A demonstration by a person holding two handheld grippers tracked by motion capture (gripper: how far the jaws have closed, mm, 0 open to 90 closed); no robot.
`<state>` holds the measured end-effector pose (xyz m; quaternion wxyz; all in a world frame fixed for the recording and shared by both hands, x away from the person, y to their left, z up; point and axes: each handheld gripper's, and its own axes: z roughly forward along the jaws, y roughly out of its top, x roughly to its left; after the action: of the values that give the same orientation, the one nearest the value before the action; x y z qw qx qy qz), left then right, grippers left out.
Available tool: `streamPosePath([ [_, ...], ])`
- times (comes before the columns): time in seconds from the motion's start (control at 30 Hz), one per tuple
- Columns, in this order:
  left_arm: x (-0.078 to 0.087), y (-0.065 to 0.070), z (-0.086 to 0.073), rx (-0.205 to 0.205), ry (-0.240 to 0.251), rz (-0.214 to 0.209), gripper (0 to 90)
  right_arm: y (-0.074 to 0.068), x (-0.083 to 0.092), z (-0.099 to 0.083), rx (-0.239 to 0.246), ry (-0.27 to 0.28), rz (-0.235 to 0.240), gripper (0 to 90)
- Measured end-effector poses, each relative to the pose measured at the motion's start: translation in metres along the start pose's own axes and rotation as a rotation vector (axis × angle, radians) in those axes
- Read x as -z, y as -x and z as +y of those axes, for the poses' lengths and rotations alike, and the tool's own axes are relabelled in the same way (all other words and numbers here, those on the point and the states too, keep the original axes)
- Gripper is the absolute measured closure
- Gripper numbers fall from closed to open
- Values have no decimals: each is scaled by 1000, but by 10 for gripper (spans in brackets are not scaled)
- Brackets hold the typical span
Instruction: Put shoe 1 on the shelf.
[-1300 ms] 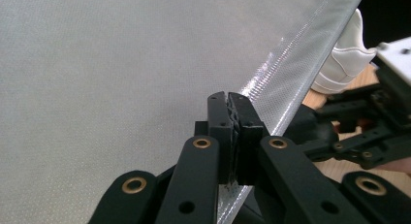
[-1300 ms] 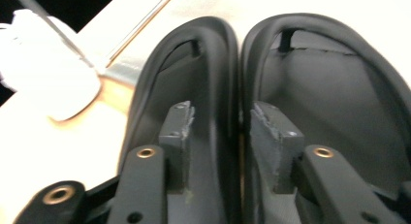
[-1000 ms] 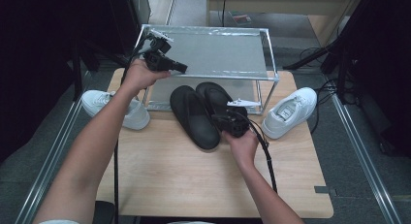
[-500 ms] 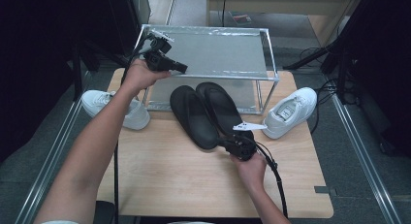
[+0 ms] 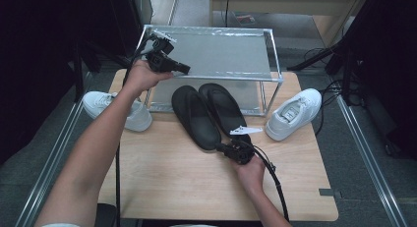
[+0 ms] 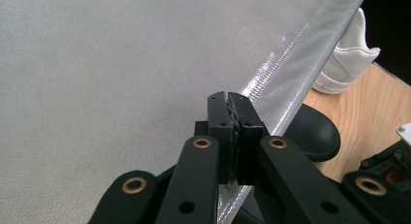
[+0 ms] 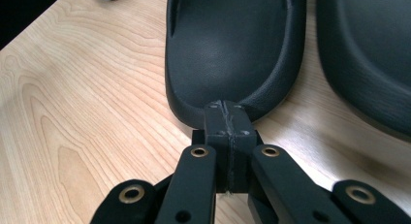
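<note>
Right gripper view: closed right gripper (image 7: 227, 118) at left slipper (image 7: 235, 49) heel rim.

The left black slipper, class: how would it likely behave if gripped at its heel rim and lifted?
The left black slipper looks like moulded foam, so probably light. Held only at the heel by the right gripper, its long sole may droop. Its matte surface suggests little slipping.

right gripper (image 5: 227, 149): pulled back from between the slippers, toward the person
now at: heel of the left slipper (image 5: 195, 117)
</note>
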<state>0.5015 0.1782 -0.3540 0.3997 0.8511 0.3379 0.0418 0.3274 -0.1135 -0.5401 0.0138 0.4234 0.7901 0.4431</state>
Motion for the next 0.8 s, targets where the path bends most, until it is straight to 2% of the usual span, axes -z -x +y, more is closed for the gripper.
streamPosePath([
  [0.27, 0, 0, 0, 4, 1, -4, 896, -9, -8, 4, -6, 3, 30, 900],
  [0.37, 0, 0, 0, 4, 0, -3, 895, -12, -12, 7, -1, 3, 27, 900],
  [0.53, 0, 0, 0, 3, 2, 2, 896, -12, -14, 8, -3, 4, 17, 900],
  [0.67, 0, 0, 0, 8, 4, -3, 896, -11, -13, 5, 7, -21, 22, 900],
  [0.8, 0, 0, -1, 9, 6, -2, 896, -12, -16, 6, 9, -15, 33, 900],
])
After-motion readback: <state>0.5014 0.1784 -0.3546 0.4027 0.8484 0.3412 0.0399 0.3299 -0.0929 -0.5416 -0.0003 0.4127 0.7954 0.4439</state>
